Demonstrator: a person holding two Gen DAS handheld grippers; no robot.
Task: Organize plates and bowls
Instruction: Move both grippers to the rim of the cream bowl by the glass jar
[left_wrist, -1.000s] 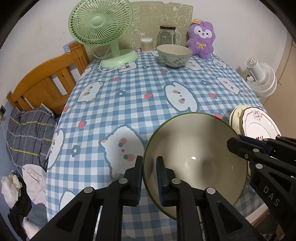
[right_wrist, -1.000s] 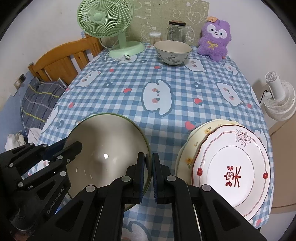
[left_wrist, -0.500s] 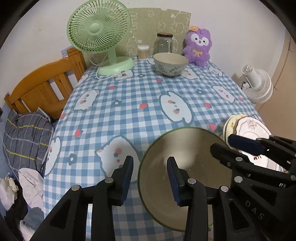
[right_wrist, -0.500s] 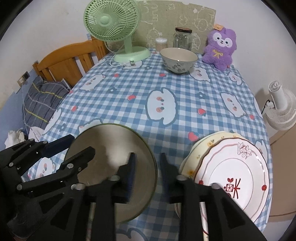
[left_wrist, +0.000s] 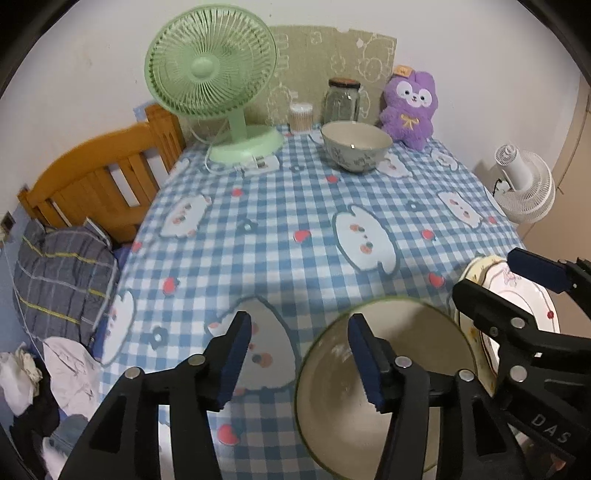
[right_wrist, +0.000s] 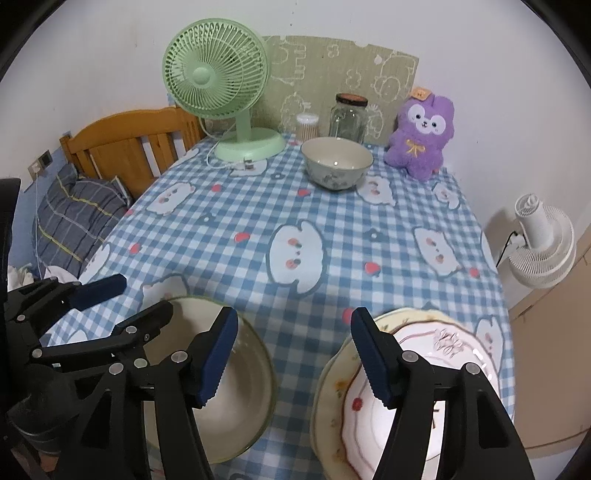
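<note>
A large cream bowl with a green rim sits on the checked tablecloth by the near edge. My left gripper hovers over its left rim. Its jaws are opening, and the rim lies between the pads without touching them. My right gripper straddles the bowl's right rim. Its jaws are opening too, and the pads are off the rim. Its right finger is over a stack of plates next to the bowl. A smaller patterned bowl stands at the far end.
At the back of the table stand a green fan, a glass jar, a cotton-swab tub and a purple plush toy. A wooden bed frame and bedding lie to the left. A white floor fan stands to the right.
Both grippers were shut on the big bowl's rim a second ago. They have let go, opened wide and lifted slightly, and the bowl stays on the table.
</note>
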